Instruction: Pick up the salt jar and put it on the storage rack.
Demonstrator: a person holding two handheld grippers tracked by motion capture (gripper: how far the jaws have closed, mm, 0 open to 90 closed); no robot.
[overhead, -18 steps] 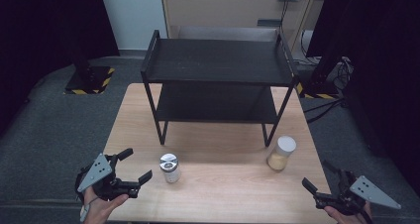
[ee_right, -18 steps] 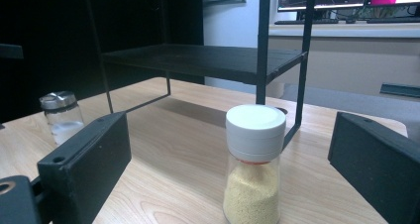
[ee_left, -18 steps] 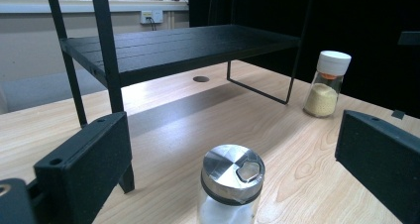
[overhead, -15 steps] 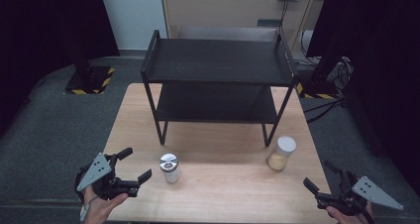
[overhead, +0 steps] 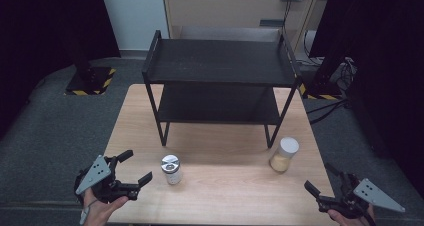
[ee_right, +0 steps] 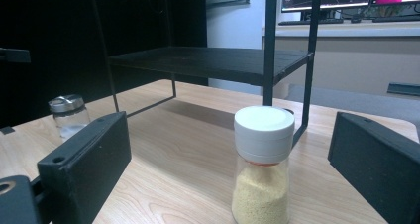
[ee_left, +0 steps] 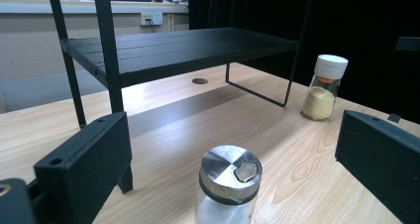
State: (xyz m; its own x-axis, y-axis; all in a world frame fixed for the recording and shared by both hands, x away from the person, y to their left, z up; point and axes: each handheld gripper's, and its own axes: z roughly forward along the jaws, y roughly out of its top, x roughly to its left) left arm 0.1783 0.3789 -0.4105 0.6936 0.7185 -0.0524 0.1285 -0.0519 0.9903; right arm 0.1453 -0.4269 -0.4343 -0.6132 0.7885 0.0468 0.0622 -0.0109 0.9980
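A small glass shaker with a silver metal lid (overhead: pixel 170 169) (ee_left: pixel 229 184) (ee_right: pixel 68 114) stands on the wooden table (overhead: pixel 215 151), front centre-left. A taller jar of yellow grains with a white cap (overhead: pixel 284 155) (ee_right: pixel 262 164) (ee_left: pixel 324 87) stands at the front right, by the rack's leg. My left gripper (overhead: pixel 135 167) (ee_left: pixel 233 159) is open at the table's front left, its jaws wide apart and facing the shaker without touching it. My right gripper (overhead: pixel 322 178) (ee_right: pixel 233 164) is open at the front right corner, facing the yellow jar from a short distance.
A black two-tier metal rack (overhead: pixel 220 83) (ee_left: pixel 173 48) (ee_right: pixel 213 60) takes up the back half of the table, both shelves bare. Dark curtains hang at both sides. A pale cabinet and wall sockets stand behind the table, and cables lie on the floor at right.
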